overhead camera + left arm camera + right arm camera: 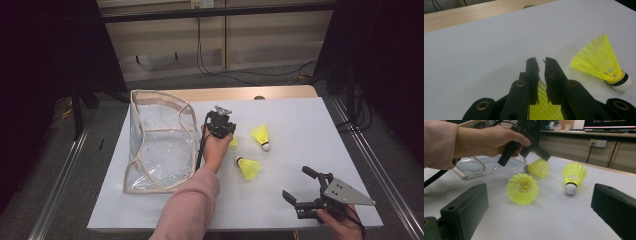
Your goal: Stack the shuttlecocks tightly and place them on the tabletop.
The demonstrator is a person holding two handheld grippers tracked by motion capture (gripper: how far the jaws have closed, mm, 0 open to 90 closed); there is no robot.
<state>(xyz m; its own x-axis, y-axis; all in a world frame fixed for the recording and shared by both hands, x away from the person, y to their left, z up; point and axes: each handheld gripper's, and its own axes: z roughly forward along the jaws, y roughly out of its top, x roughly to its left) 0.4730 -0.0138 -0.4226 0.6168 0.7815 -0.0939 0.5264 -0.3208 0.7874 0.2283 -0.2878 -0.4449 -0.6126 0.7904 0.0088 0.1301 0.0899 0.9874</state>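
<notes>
High view: the left gripper (227, 131) pinches a yellow shuttlecock (233, 142) on the white table (300, 120), beside a clear bag (155, 145). The right gripper (301, 188) rests near the front edge, jaws wide apart. Left gripper view: jaws clamped on the yellow skirt. Right gripper view: 3 shuttlecocks lie ahead.

Item count: table contents

Three yellow shuttlecocks: one (248, 167) nearest the person, one (261, 136) farther right, one (233, 142) partly hidden under a hand. One clear bag (160, 142). Two handheld grippers: left gripper (220, 125), right gripper (305, 192).
</notes>
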